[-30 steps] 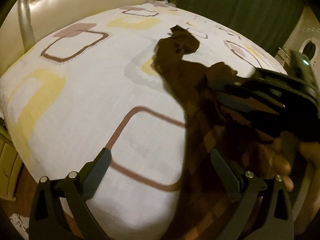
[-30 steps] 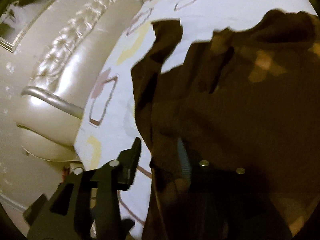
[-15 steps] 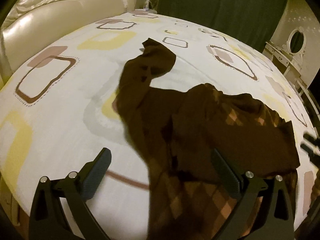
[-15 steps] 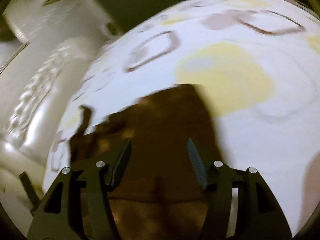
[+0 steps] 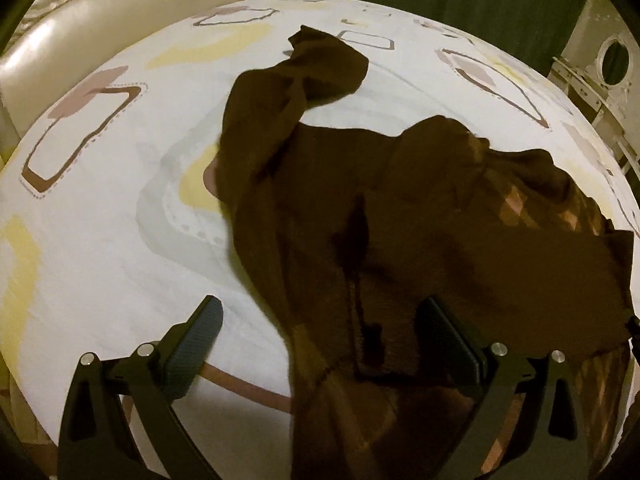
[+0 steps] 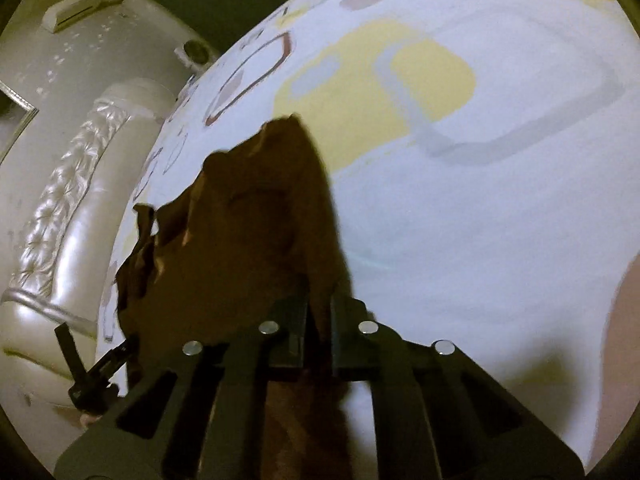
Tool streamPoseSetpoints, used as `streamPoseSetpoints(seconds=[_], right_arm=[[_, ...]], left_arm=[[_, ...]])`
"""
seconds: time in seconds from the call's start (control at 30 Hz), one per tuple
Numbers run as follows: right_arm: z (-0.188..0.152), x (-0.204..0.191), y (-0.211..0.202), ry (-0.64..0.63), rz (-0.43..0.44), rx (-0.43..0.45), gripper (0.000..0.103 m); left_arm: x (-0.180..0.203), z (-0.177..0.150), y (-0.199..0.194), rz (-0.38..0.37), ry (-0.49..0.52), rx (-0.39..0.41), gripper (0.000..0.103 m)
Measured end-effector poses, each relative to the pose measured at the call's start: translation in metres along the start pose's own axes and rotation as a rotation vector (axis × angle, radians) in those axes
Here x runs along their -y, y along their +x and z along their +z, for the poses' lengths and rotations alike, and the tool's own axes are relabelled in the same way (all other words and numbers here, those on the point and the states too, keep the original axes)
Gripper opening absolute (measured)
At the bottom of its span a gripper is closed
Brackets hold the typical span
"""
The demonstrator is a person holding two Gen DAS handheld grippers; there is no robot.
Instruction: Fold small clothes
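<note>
So the brown argyle garment (image 5: 420,216) is sprawled across the near half of the bed (image 5: 100,248), bunched up rather than flat — one long sleeve or leg (can't tell which) trails off toward the far edge, and the near end spills toward the bed's front edge under my grippers. Sheet's white with yellow and brown squares, cream tufted headboard (image 6: 60,216) off to the side.

My right gripper (image 6: 318,320) is pinched tight on a ridge of the fabric near the garment's right-hand edge; cloth runs right up between the pads. My left gripper (image 5: 320,340) is spread wide over the near-left part of the garment, cloth lying between the fingers but nothing pressing on it.

I'd say this is the grab-and-spread stage, no actual fold made. Next move as I see it: close the left on the matching edge, then pull the two apart so the thing lies flat — otherwise any fold traps those wrinkles.
</note>
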State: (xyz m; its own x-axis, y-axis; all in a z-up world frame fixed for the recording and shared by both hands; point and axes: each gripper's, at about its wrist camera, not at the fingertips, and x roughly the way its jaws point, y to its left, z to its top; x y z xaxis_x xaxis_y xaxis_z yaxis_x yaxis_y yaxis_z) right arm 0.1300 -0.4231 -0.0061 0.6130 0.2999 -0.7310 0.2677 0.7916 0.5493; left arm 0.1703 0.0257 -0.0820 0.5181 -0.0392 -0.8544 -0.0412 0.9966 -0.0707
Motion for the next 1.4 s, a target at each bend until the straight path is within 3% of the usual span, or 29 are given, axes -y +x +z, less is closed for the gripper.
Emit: streamPoseSetpoints(seconds=[0.1, 0.17, 0.27, 0.4, 0.57, 0.8, 1.03, 1.3, 1.4], right_arm=[[-0.002, 0.008, 0.0, 0.015, 0.037, -0.007, 0.01], [0.004, 0.007, -0.005, -0.001, 0.052, -0.02, 0.018], [0.027, 0.006, -0.019, 0.035, 0.07, 0.027, 0.03], [0.072, -0.009, -0.007, 0.029, -0.015, 0.029, 0.031], [0.114, -0.042, 0.037, -0.036, -0.136, -0.048, 0.031], [0.114, -0.069, 0.08, -0.15, -0.275, -0.149, 0.034], [0.117, -0.043, 0.07, -0.13, -0.355, -0.123, 0.033], [0.126, -0.022, 0.054, -0.075, -0.34, -0.086, 0.036], [0.129, -0.028, 0.045, -0.065, -0.24, -0.055, 0.037]], left_arm=[[0.002, -0.001, 0.002, 0.014, 0.019, 0.009, 0.099], [0.003, -0.002, 0.002, 0.018, 0.027, 0.016, 0.099], [0.001, -0.003, 0.004, 0.015, 0.023, 0.022, 0.099], [0.004, -0.003, 0.004, 0.024, 0.024, 0.031, 0.099], [0.004, -0.004, 0.005, 0.026, 0.027, 0.042, 0.099], [0.004, -0.005, 0.005, 0.024, 0.027, 0.048, 0.099], [0.003, -0.005, 0.005, 0.019, 0.026, 0.053, 0.099], [0.002, -0.004, 0.005, 0.003, 0.036, 0.06, 0.099], [0.004, -0.004, -0.004, -0.016, 0.078, 0.073, 0.099]])
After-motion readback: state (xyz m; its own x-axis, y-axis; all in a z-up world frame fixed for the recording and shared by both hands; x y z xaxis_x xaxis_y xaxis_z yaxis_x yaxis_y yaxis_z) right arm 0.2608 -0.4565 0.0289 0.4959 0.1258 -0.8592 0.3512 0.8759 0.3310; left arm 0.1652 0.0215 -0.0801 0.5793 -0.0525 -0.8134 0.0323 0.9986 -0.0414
